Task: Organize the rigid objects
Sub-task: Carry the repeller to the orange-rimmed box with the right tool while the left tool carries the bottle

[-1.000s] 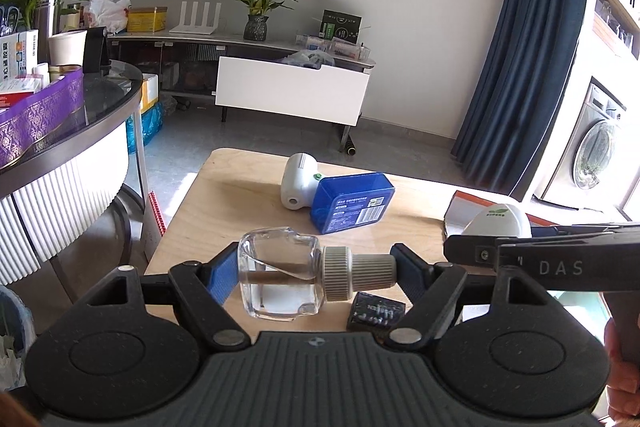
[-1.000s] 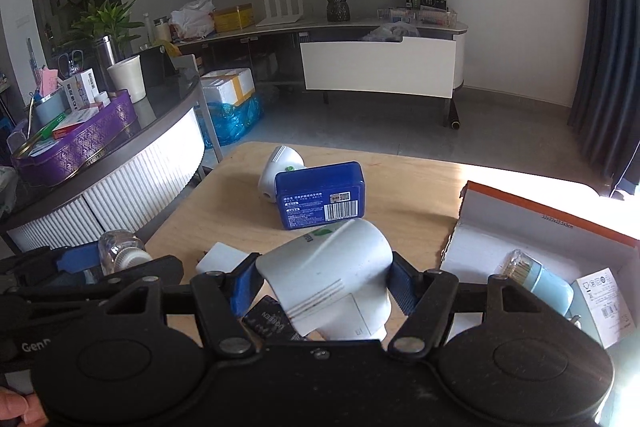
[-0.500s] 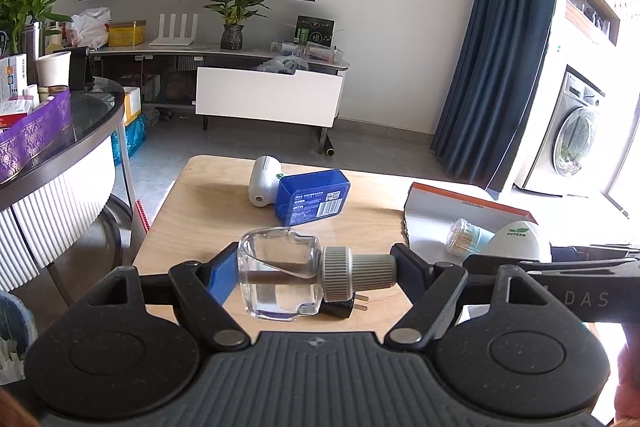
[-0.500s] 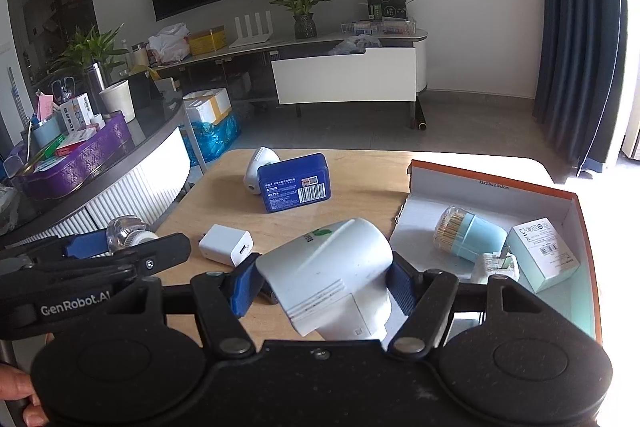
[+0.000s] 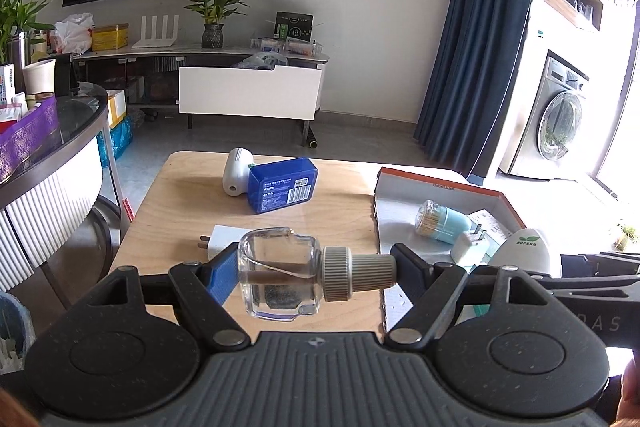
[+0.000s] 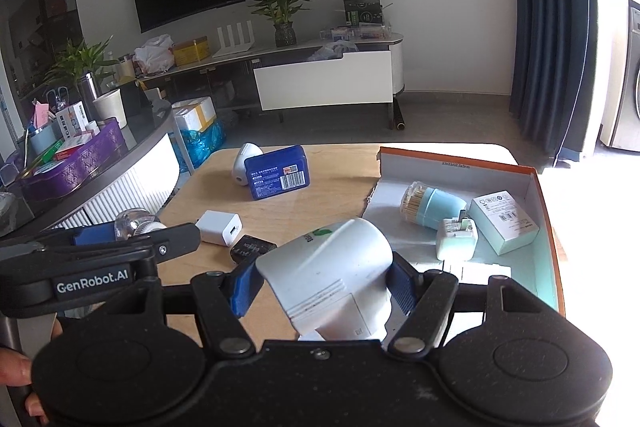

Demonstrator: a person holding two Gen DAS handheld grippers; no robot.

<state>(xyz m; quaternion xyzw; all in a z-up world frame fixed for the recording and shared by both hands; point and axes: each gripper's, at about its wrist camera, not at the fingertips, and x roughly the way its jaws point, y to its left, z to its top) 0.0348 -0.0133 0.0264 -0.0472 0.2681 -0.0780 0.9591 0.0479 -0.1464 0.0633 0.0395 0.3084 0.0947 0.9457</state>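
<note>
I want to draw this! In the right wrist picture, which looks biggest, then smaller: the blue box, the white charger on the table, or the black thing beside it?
1. blue box
2. white charger and black thing: look about alike, so no ranking.

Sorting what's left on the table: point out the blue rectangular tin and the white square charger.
Blue rectangular tin (image 6: pixel 278 177), right wrist view, on its labelled face.
White square charger (image 6: pixel 219 227), right wrist view, on its top face.

"GenRobot.AI" stands in white letters on the black arm of the left gripper (image 6: pixel 132 239), left of the white plug-in device (image 6: pixel 332 275). That device (image 5: pixel 528 247) carries a green leaf logo with "SUPERB". Barcode labels on the blue box (image 6: pixel 278 177) are too small to read.
</note>
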